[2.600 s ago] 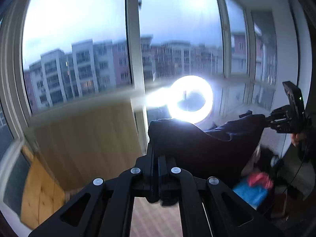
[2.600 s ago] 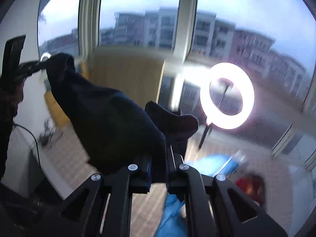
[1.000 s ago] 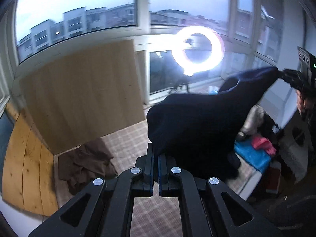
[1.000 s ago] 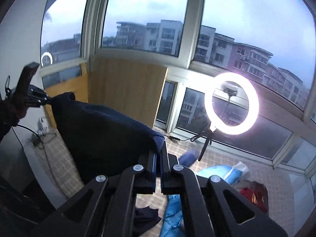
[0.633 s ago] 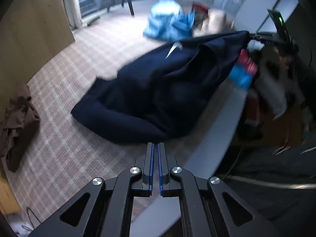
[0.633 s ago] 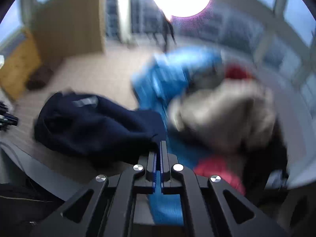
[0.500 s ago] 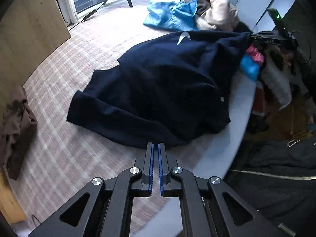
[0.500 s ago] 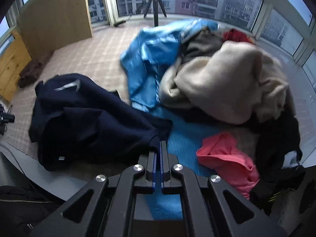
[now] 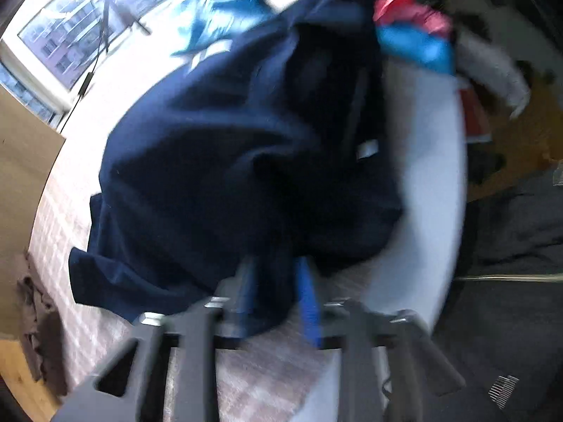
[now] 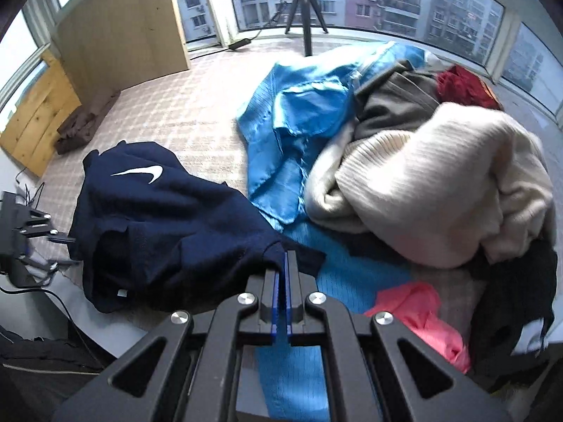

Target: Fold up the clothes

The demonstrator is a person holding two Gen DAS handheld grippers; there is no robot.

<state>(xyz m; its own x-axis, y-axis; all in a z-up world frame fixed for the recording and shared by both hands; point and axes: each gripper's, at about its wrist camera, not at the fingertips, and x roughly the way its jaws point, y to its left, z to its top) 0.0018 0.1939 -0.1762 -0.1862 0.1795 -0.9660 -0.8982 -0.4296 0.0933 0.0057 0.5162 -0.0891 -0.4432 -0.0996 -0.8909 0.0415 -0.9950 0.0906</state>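
A navy sweatshirt (image 10: 169,225) with a white swoosh lies crumpled on the checked bed cover (image 10: 169,112) near the front edge. It also fills the blurred left wrist view (image 9: 225,161). My right gripper (image 10: 285,263) is shut on a corner of the sweatshirt. My left gripper (image 9: 276,281) has its blue pads apart with a fold of the navy cloth lying between them. The left gripper also shows at the left edge of the right wrist view (image 10: 52,242), beside the sweatshirt's other end.
A pile of clothes lies to the right: a blue shirt (image 10: 299,123), a cream sweater (image 10: 440,183), a pink garment (image 10: 422,309), dark items. A brown garment (image 10: 88,119) lies far left by wooden boards (image 10: 38,119). A tripod (image 10: 304,10) stands by the windows.
The sweatshirt was held up in the air between both grippers and now lies on the bed. My left gripper has opened its fingers; the right stays shut on the cloth.
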